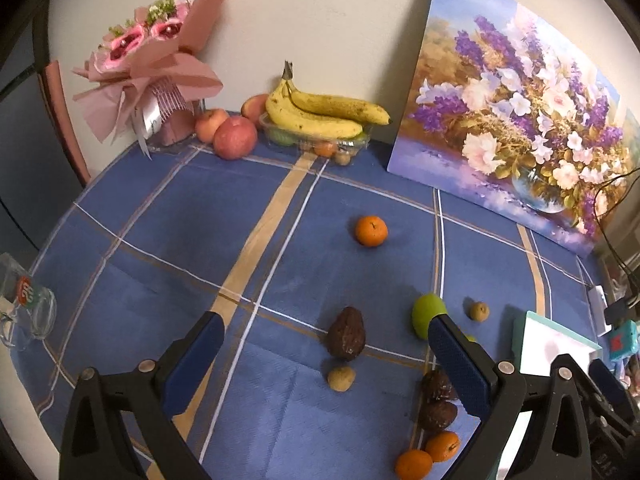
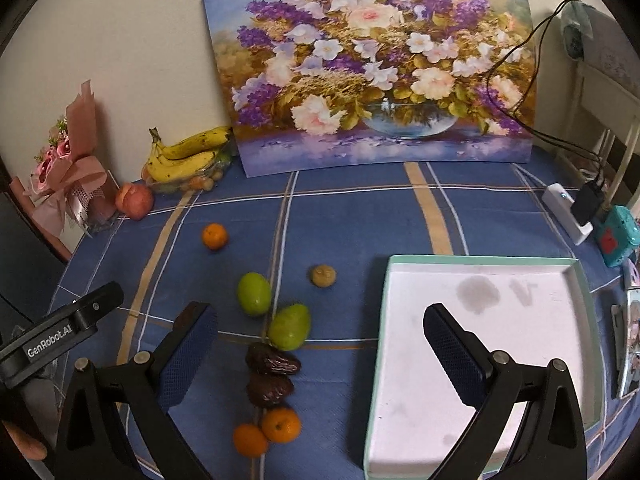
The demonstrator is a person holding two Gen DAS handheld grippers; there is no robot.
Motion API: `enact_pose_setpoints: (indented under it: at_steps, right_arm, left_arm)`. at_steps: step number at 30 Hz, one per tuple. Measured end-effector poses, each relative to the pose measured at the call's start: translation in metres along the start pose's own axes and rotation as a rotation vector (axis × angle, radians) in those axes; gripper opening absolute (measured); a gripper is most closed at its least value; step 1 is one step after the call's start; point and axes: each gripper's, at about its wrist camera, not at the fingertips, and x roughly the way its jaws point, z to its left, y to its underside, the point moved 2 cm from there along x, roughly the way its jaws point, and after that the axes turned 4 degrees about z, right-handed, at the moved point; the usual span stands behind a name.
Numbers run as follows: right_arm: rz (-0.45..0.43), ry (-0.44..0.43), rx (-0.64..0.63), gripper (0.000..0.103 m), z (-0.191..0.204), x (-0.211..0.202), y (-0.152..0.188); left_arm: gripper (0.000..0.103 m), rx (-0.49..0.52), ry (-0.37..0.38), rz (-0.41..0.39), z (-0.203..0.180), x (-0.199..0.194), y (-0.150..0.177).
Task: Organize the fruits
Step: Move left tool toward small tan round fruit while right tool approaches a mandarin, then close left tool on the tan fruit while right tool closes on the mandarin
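Note:
Loose fruit lies on the blue plaid tablecloth. In the left wrist view I see an orange, a dark avocado, a small tan fruit, a green fruit and two dark dates. My left gripper is open above the avocado. In the right wrist view two green fruits, two dates, two oranges and a tan fruit lie left of a white tray with a teal rim. My right gripper is open, empty, over the tray's left edge.
Bananas on a clear fruit box, apples and a pink bouquet stand at the back by the wall. A flower painting leans on the wall. A glass lies at the left; a charger sits at the right.

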Motion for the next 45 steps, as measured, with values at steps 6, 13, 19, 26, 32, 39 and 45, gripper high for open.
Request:
enact_pose_setpoints:
  at_steps: [6,13,19,26,32,39,45]
  right_arm:
    - [0.077,-0.052,0.003,0.075,0.004,0.016,0.010]
    - [0.163,-0.087,-0.007,0.055,0.013,0.025,0.026]
    - [0.255,-0.111,-0.020,0.046,0.020,0.038,0.044]
    - [0.344,-0.111,-0.025,0.045,0.019,0.054,0.063]
    - [0.407,-0.124,-0.011,0.044,0.018,0.066,0.073]
    - [0.462,-0.126,-0.002,0.044,0.018,0.077,0.081]
    - [0.471,-0.134,0.009,0.044,0.017,0.082,0.083]
  left_arm:
    - [0.099,0.008,0.021,0.084,-0.003,0.022,0.012]
    - [0.087,0.011,0.043,0.167,-0.008,0.042,0.026]
    - [0.078,0.011,0.055,0.210,-0.009,0.054,0.032]
    - [0.075,0.007,0.058,0.268,-0.009,0.074,0.039]
    - [0.067,-0.007,0.064,0.323,-0.009,0.093,0.044]
    - [0.066,-0.038,0.066,0.346,-0.007,0.107,0.044]
    - [0.056,-0.069,0.062,0.334,0.000,0.113,0.041]
